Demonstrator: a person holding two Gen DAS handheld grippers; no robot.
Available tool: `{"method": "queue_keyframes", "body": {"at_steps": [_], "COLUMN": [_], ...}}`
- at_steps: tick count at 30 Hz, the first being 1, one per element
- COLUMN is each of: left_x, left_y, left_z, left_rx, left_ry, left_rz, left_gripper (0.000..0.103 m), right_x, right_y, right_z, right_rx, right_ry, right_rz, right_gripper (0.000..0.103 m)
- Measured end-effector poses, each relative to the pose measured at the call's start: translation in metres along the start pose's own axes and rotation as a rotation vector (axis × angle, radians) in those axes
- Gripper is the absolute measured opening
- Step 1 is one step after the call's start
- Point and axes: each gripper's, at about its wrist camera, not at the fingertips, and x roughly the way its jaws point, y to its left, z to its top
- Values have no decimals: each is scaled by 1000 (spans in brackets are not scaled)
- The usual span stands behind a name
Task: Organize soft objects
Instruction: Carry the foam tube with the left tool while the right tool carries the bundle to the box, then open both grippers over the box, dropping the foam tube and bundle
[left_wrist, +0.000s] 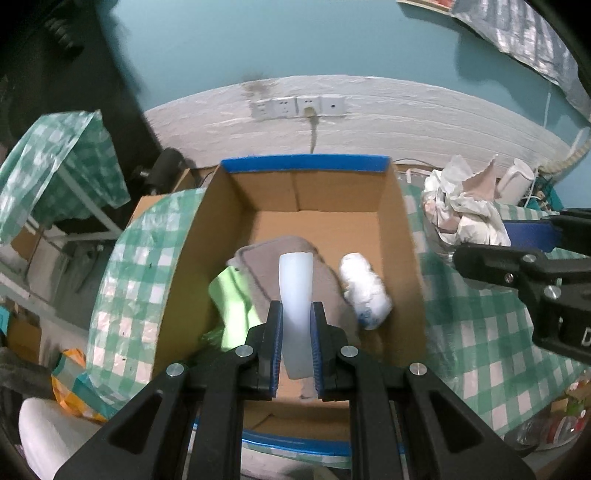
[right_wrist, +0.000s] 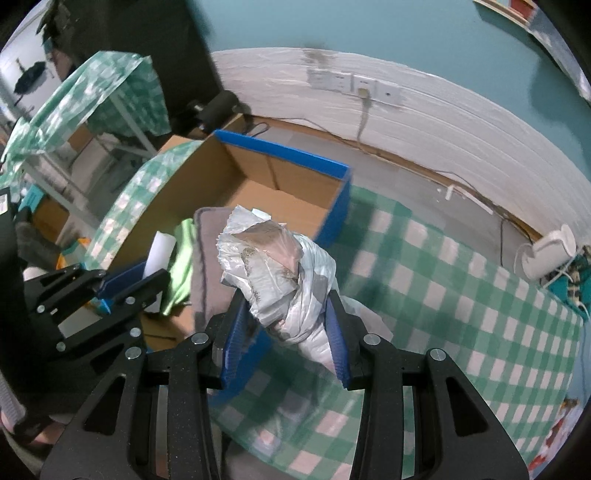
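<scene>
In the left wrist view, one open cardboard box (left_wrist: 317, 206) with blue-taped rims is seen on a surface (left_wrist: 476, 317) covered by a green-and-white checked cloth. The left gripper (left_wrist: 296, 343) is held over the box, its two blue-padded fingers (left_wrist: 274, 343) closed on one pale, translucent tube (left_wrist: 295, 295) that points forward between them. Three soft things are counted on the box floor: one grey cloth (left_wrist: 266, 266) beneath the tube, one green cloth (left_wrist: 231, 306) at its left side, and one white bundle (left_wrist: 364, 291) just to the right of the grey cloth. At the right edge, the right gripper (left_wrist: 517, 254) is seen with one crumpled white-and-tan bag (left_wrist: 458, 206) at its tip, outside the box. Four wall sockets (left_wrist: 297, 106) are counted on the white wall behind, one of them with a plug in it. In the right wrist view, the right gripper (right_wrist: 286, 328) is closed partway on the one crumpled bag (right_wrist: 273, 269), which bulges up between the two fingers (right_wrist: 338, 336), above the near right corner of the box (right_wrist: 288, 177). The grey cloth (right_wrist: 207, 266) and the green cloth (right_wrist: 181, 266) are seen inside the box to the left of the bag. The left gripper (right_wrist: 129, 282) enters from the left, with the tube (right_wrist: 159, 251) clamped in it. One white cup-like object (right_wrist: 546, 254) is seen at the far right of the surface (right_wrist: 461, 306).
</scene>
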Motion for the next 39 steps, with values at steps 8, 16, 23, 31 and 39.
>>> {"method": "queue_keyframes", "body": {"at_steps": [8, 16, 23, 31, 39], "left_x": [7, 15, 15, 6, -22], "left_y": [27, 48, 64, 62, 41], "left_z": [-3, -3, -4, -2, -2], "left_rx": [-42, -102, -183, -165, -84], "left_ry": [9, 28, 28, 16, -48], "left_rz": [28, 52, 71, 73, 75], "left_gripper": [14, 17, 56, 62, 76], "right_x": [22, 37, 44, 29, -2], "right_y": [29, 51, 59, 48, 32], "right_z": [18, 33, 40, 36, 25], "right_rx": [-42, -70, -95, -70, -36], "right_ry": [21, 31, 28, -2, -46], "right_rz": [16, 33, 22, 14, -17], "right_gripper": [40, 40, 61, 63, 63]}}
